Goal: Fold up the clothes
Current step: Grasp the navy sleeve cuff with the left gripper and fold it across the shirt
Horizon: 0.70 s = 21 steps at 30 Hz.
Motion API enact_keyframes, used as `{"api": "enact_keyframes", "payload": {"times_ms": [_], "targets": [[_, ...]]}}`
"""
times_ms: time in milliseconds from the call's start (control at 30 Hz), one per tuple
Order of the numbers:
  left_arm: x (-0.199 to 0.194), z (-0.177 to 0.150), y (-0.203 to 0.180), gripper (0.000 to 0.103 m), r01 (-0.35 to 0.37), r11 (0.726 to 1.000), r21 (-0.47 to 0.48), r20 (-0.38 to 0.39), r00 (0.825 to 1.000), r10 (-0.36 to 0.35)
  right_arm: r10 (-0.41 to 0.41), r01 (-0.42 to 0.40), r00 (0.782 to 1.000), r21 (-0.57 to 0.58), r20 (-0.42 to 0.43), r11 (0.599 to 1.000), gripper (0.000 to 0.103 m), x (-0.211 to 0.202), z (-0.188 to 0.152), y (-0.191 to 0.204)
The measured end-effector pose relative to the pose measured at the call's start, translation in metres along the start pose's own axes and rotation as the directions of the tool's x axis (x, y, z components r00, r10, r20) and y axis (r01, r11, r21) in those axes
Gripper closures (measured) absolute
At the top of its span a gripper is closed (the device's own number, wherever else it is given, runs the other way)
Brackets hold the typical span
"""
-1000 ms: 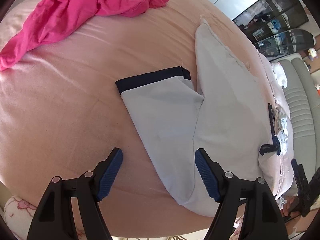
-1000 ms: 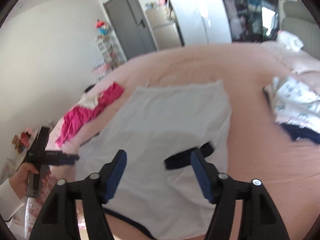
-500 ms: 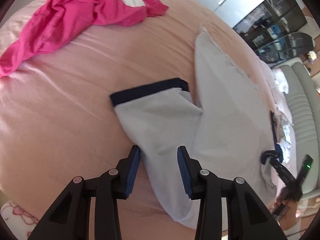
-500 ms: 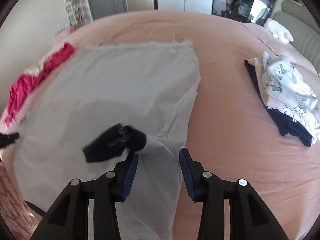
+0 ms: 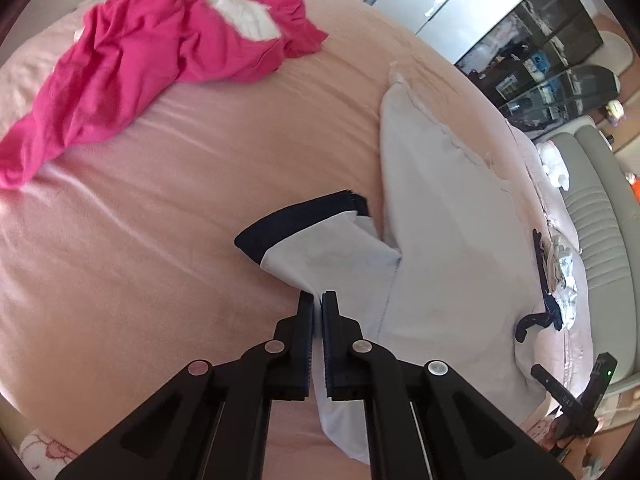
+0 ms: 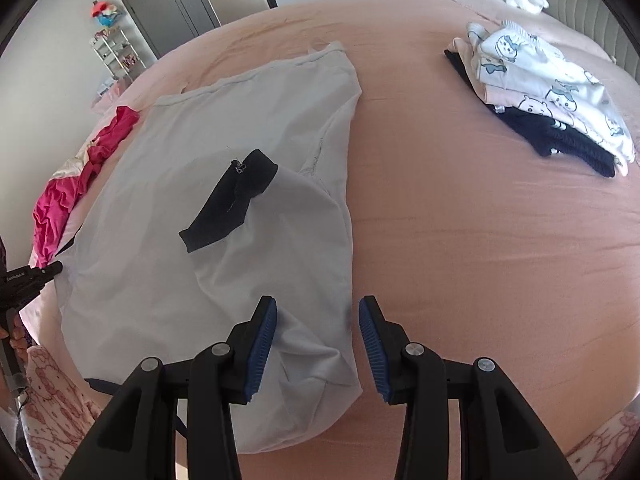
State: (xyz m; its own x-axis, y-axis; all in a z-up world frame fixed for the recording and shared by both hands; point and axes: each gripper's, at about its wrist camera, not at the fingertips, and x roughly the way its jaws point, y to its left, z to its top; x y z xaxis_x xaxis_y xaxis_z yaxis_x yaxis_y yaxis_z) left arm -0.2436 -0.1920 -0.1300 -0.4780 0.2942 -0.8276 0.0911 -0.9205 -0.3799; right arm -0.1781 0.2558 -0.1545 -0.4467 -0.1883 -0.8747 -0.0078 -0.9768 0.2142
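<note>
**Left tongs clamp the sleeve; right tongs drop to the shoulder**

The left gripper [image 5: 317,312], wide apart a second ago over the pale T-shirt [image 5: 448,240], has closed completely and now pinches a ridge of the left sleeve [image 5: 320,256] at lower centre of its view. The right gripper [image 6: 317,344] has narrowed from wide to about half open and has come down close; shirt fabric lies between its pads at bottom centre of its frame, but they do not press on it yet. The right sleeve [image 6: 228,204], with its navy cuff, already lies folded inward over the chest. I judge the left sleeve is about to follow, so the fold is in its early stage.

The shirt lies spread on a pink bedsheet [image 5: 180,220], filling the middle of both views. A crumpled magenta garment [image 5: 140,64] sits at upper left of the left view. A stack of folded clothes [image 6: 552,96] rests at upper right of the right view. Beyond the bed stand a grey door [image 6: 160,8] and a small shelf rack [image 6: 116,56], upper left.
</note>
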Motion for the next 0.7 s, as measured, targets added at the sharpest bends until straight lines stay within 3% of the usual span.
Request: {"api": "enact_keyframes", "payload": {"times_ms": [133,267,333,367,433,500,533,600,667,700], "targets": [[0.008,-0.001,-0.062,0.1,0.036,0.975,0.219,-0.006,0.999,-0.036,0.001,-0.001,1.0,-0.007,0.004,1.0,0.061,-0.004,-0.003,-0.001],[0.048,-0.012,-0.108,0.1,0.113,0.933,0.342,-0.113,0.99,-0.078,0.006,-0.006,1.0,0.007,-0.004,1.0,0.061,-0.003,-0.003,-0.003],[0.069,-0.027,-0.127,0.099,0.105,0.894,0.435,-0.182,0.983,-0.027,0.01,-0.01,1.0,0.01,-0.008,1.0,0.061,-0.003,-0.003,-0.002],[0.078,-0.036,-0.137,0.099,0.065,0.864,0.5,-0.196,0.98,0.04,0.011,-0.01,1.0,0.003,-0.01,1.0,0.061,-0.003,-0.004,-0.001],[0.067,-0.054,-0.157,0.099,0.033,0.783,0.621,-0.169,0.981,0.093,-0.001,0.0,1.0,-0.032,-0.017,0.999,0.061,-0.002,-0.004,0.003],[0.041,-0.06,-0.169,0.098,0.101,0.744,0.66,-0.153,0.988,0.001,-0.014,0.013,1.0,-0.071,-0.018,0.997,0.061,-0.002,-0.004,0.007],[0.025,-0.058,-0.168,0.098,0.111,0.749,0.653,-0.118,0.992,-0.044,-0.019,0.018,1.0,-0.078,-0.014,0.997,0.061,-0.003,-0.003,0.008],[-0.004,-0.046,-0.149,0.097,0.059,0.813,0.58,0.0,0.997,-0.072,-0.024,0.023,1.0,-0.08,-0.006,0.997,0.061,-0.004,-0.001,0.007],[-0.012,-0.034,-0.116,0.097,0.0,0.88,0.475,0.057,0.998,-0.03,0.012,-0.013,1.0,-0.077,-0.012,0.997,0.061,-0.004,0.001,0.011],[-0.006,-0.03,-0.102,0.097,-0.035,0.893,0.448,0.048,0.999,0.015,0.043,-0.044,0.999,-0.083,-0.021,0.996,0.061,-0.003,0.002,0.016]]}}
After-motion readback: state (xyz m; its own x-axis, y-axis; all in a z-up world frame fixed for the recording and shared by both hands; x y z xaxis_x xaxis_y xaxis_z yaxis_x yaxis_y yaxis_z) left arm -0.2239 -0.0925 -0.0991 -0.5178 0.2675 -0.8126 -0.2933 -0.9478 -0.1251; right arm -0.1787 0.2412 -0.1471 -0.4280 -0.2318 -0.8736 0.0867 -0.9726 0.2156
